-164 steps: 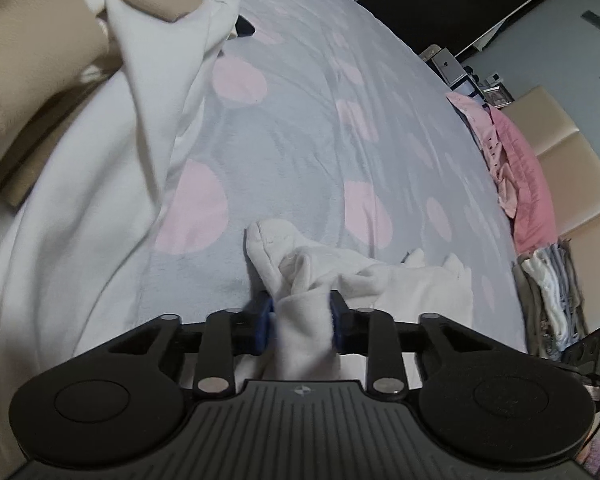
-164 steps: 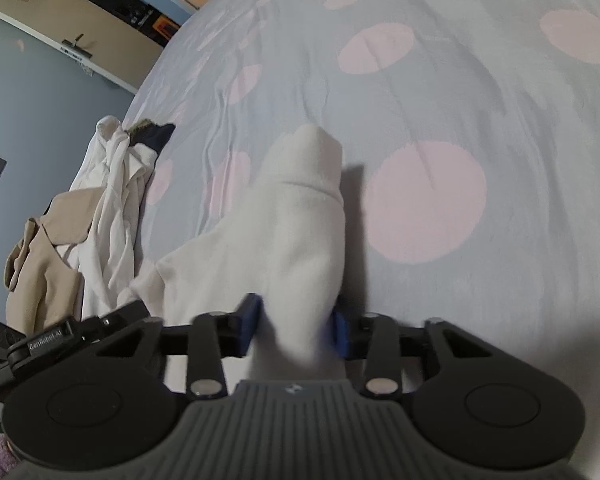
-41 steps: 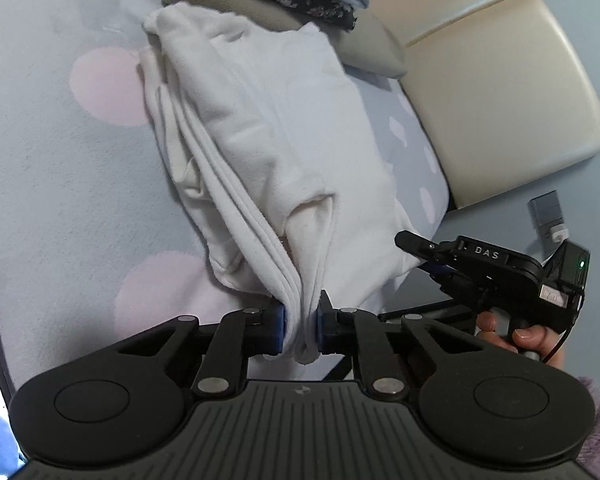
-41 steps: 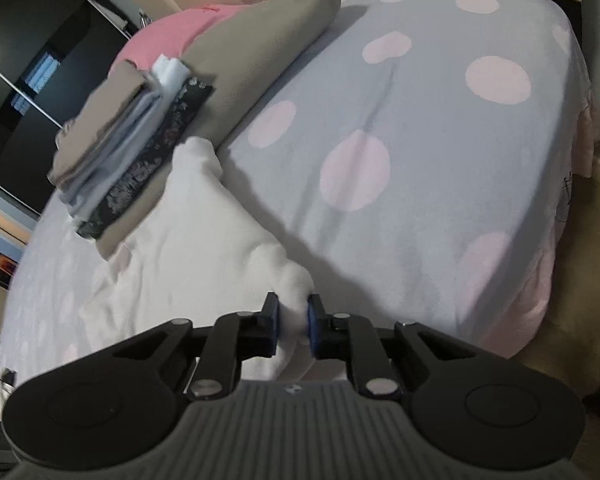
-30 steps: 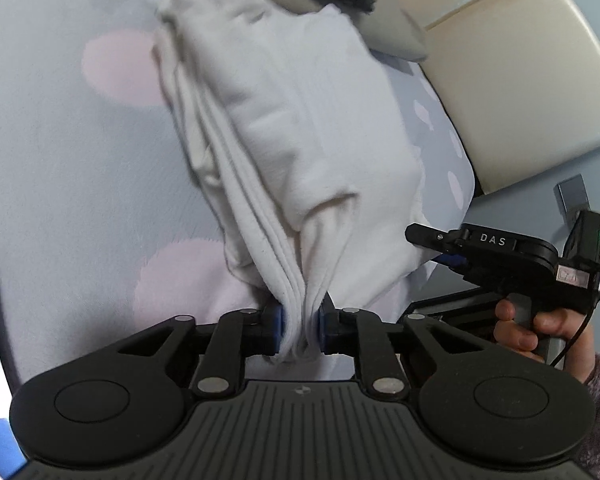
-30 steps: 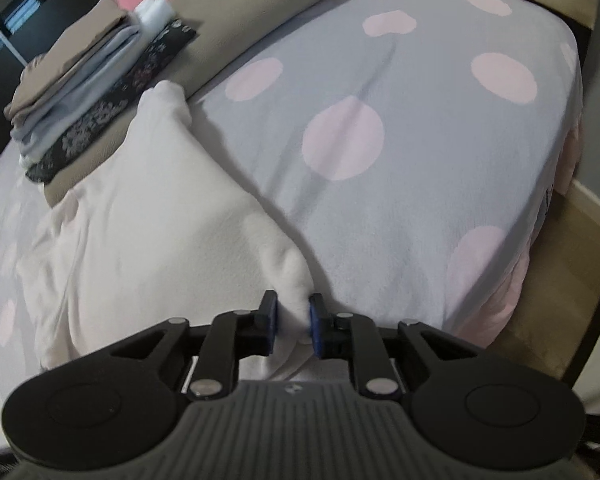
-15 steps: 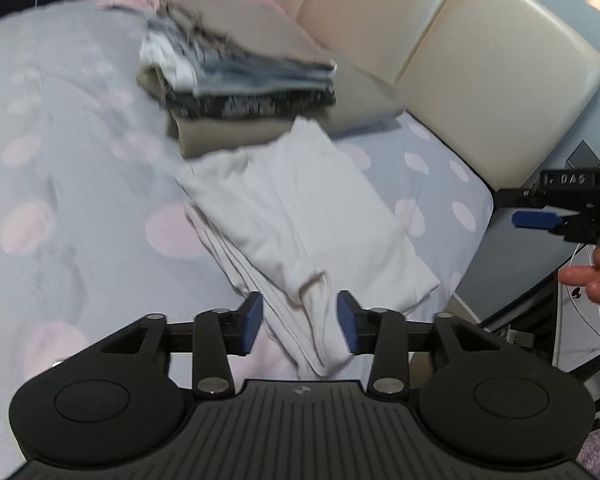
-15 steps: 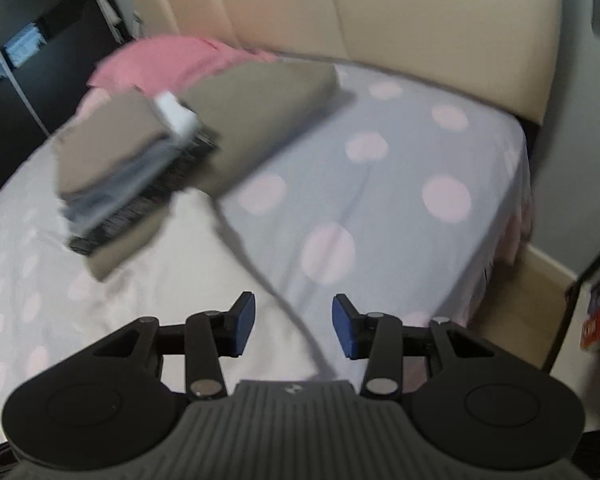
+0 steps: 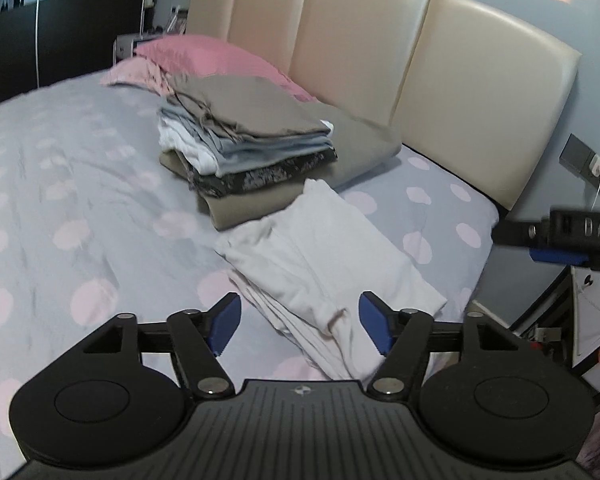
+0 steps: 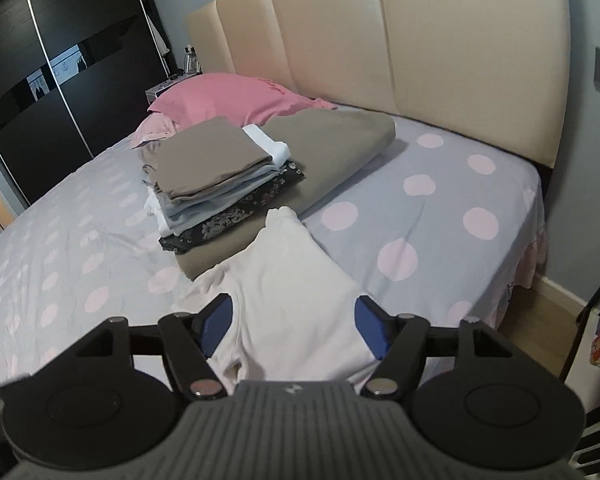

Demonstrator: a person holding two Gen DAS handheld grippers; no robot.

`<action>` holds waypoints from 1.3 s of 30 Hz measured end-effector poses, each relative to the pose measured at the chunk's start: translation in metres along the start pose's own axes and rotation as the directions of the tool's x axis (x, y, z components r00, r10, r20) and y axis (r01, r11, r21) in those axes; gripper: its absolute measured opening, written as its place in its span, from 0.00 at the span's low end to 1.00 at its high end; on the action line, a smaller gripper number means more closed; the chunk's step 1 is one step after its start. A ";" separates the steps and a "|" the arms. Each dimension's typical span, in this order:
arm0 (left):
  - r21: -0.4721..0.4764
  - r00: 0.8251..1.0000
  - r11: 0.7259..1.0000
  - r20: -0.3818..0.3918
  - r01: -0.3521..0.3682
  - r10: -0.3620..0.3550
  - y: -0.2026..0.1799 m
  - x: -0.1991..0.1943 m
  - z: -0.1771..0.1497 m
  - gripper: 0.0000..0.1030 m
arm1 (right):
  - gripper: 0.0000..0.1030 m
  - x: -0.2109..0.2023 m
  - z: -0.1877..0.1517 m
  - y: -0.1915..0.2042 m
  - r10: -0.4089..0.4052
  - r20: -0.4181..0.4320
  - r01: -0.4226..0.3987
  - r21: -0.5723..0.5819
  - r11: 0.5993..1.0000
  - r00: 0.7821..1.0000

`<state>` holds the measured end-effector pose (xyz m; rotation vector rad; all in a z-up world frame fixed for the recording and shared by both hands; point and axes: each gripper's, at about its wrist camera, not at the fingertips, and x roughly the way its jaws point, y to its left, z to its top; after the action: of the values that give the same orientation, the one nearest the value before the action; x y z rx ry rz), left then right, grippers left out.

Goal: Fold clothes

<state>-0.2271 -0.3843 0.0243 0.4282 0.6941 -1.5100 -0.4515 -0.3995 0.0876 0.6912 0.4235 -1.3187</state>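
Both grippers have let go of the folded white cotton garment (image 9: 324,256) and lifted away; the left gripper (image 9: 300,326) and right gripper (image 10: 294,330) have just been opening, blue fingers (image 9: 225,322) apart, nothing pinched. It lies flat on the grey pink-dotted bedsheet (image 10: 440,200). At its 11 o'clock, touching, sits a stack of folded clothes (image 9: 244,140), before the beige padded headboard (image 9: 380,52).

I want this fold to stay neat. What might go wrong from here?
The folded white garment lies near the bed's corner, so it may slide off. Its layered edge looks loose and may spread. Both the left gripper and the right gripper, just opened and empty, could snag it.
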 end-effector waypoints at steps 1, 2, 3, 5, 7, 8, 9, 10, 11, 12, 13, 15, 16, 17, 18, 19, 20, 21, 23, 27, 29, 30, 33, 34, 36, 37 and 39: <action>0.011 1.000 1.000 0.002 -0.007 0.007 0.000 -0.001 0.000 0.65 | 0.68 -0.002 -0.005 0.003 -0.016 0.004 0.016 0.001 1.000 1.000; 0.022 1.000 1.000 0.004 -0.013 0.013 -0.001 -0.003 0.000 0.65 | 0.68 -0.005 -0.011 0.005 -0.031 0.009 0.031 0.001 1.000 0.999; 0.033 1.000 0.999 0.006 -0.020 0.020 -0.001 -0.004 0.000 0.67 | 0.68 -0.007 -0.016 0.008 -0.047 0.013 0.047 0.002 0.999 0.999; 0.050 0.999 0.998 0.017 -0.032 0.031 -0.002 -0.006 -0.001 0.69 | 0.68 -0.009 -0.026 0.011 -0.079 0.015 0.079 0.007 0.997 0.997; 0.065 0.999 0.997 0.022 -0.050 0.049 -0.002 -0.006 -0.003 0.72 | 0.68 -0.010 -0.037 0.014 -0.107 0.020 0.107 0.007 0.994 0.994; 0.071 0.998 0.996 0.021 -0.060 0.058 -0.001 -0.006 -0.004 0.72 | 0.68 -0.011 -0.042 0.016 -0.115 0.022 0.115 0.004 0.993 0.993; 0.074 0.998 0.995 0.015 -0.067 0.066 0.000 -0.005 -0.004 0.72 | 0.68 -0.010 -0.047 0.018 -0.120 0.021 0.119 0.006 0.993 0.993; 0.075 0.998 0.995 0.012 -0.069 0.069 0.001 -0.004 -0.005 0.72 | 0.68 -0.010 -0.053 0.020 -0.123 0.019 0.123 0.009 0.992 0.992; 0.075 0.998 0.995 0.013 -0.070 0.069 0.002 -0.003 -0.006 0.72 | 0.68 -0.008 -0.058 0.021 -0.128 0.010 0.128 0.013 0.992 0.992; 0.075 0.997 0.995 0.013 -0.071 0.071 0.003 -0.002 -0.007 0.72 | 0.68 -0.006 -0.061 0.023 -0.138 0.000 0.138 0.006 0.990 0.991; 0.074 0.998 0.995 0.010 -0.069 0.069 0.004 -0.001 -0.009 0.72 | 0.68 -0.003 -0.064 0.024 -0.148 -0.010 0.148 -0.004 0.989 0.989; 0.072 0.998 0.995 0.003 -0.065 0.065 0.006 0.001 -0.011 0.72 | 0.68 0.001 -0.070 0.028 -0.170 -0.028 0.169 -0.024 0.985 0.985; 0.071 0.998 0.995 -0.003 -0.066 0.066 0.007 0.003 -0.012 0.72 | 0.68 0.003 -0.072 0.030 -0.181 -0.037 0.180 -0.034 0.983 0.983; 0.070 0.998 0.995 -0.008 -0.066 0.067 0.007 0.004 -0.014 0.72 | 0.68 0.003 -0.074 0.032 -0.188 -0.033 0.187 -0.048 0.981 0.982; 0.070 0.998 0.995 -0.013 -0.067 0.068 0.008 0.005 -0.015 0.72 | 0.68 0.002 -0.074 0.034 -0.192 -0.026 0.190 -0.060 0.980 0.981; 0.072 0.998 0.995 -0.017 -0.067 0.068 0.009 0.006 -0.017 0.72 | 0.68 0.001 -0.075 0.035 -0.190 -0.023 0.188 -0.063 0.980 0.982; 0.076 0.997 0.995 -0.022 -0.069 0.071 0.009 0.008 -0.018 0.72 | 0.68 0.001 -0.075 0.035 -0.187 -0.020 0.186 -0.064 0.981 0.982; 0.080 0.997 0.994 -0.028 -0.072 0.074 0.009 0.009 -0.020 0.72 | 0.68 0.001 -0.076 0.036 -0.186 -0.021 0.185 -0.063 0.981 0.982; 0.086 0.996 0.994 -0.039 -0.073 0.077 0.009 0.012 -0.023 0.72 | 0.68 0.002 -0.076 0.037 -0.185 -0.024 0.183 -0.062 0.981 0.983; 0.093 0.997 0.994 -0.043 -0.065 0.070 0.010 0.014 -0.025 0.72 | 0.68 0.004 -0.076 0.041 -0.181 -0.026 0.179 -0.072 0.981 0.983; 0.095 0.997 0.993 -0.038 -0.064 0.068 0.010 0.015 -0.025 0.72 | 0.68 0.004 -0.076 0.043 -0.181 -0.024 0.178 -0.079 0.981 0.983; 0.099 0.997 0.993 -0.035 -0.065 0.069 0.010 0.015 -0.025 0.72 | 0.68 0.004 -0.076 0.044 -0.180 -0.024 0.178 -0.082 0.981 0.983; 0.114 0.997 0.991 -0.030 -0.072 0.076 0.008 0.016 -0.025 0.72 | 0.68 0.005 -0.077 0.046 -0.178 -0.024 0.176 -0.085 0.981 0.984; 0.117 0.996 0.990 -0.030 -0.074 0.078 0.008 0.017 -0.026 0.72 | 0.68 0.005 -0.077 0.046 -0.179 -0.023 0.176 -0.086 0.981 0.984; 0.117 0.997 0.991 -0.031 -0.073 0.077 0.007 0.017 -0.026 0.72 | 0.68 0.005 -0.077 0.047 -0.180 -0.020 0.178 -0.087 0.980 0.983; 0.117 0.997 0.991 -0.031 -0.071 0.075 0.007 0.017 -0.026 0.72 | 0.68 0.005 -0.077 0.047 -0.182 -0.016 0.180 -0.088 0.980 0.983; 0.117 0.997 0.991 -0.031 -0.069 0.073 0.007 0.017 -0.025 0.72 | 0.68 0.004 -0.076 0.048 -0.184 -0.010 0.182 -0.089 0.979 0.983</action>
<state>-0.2252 -0.3803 -0.0064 0.5635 0.6141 -1.4829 -0.3967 -0.3465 0.0394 0.6020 0.5672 -1.4586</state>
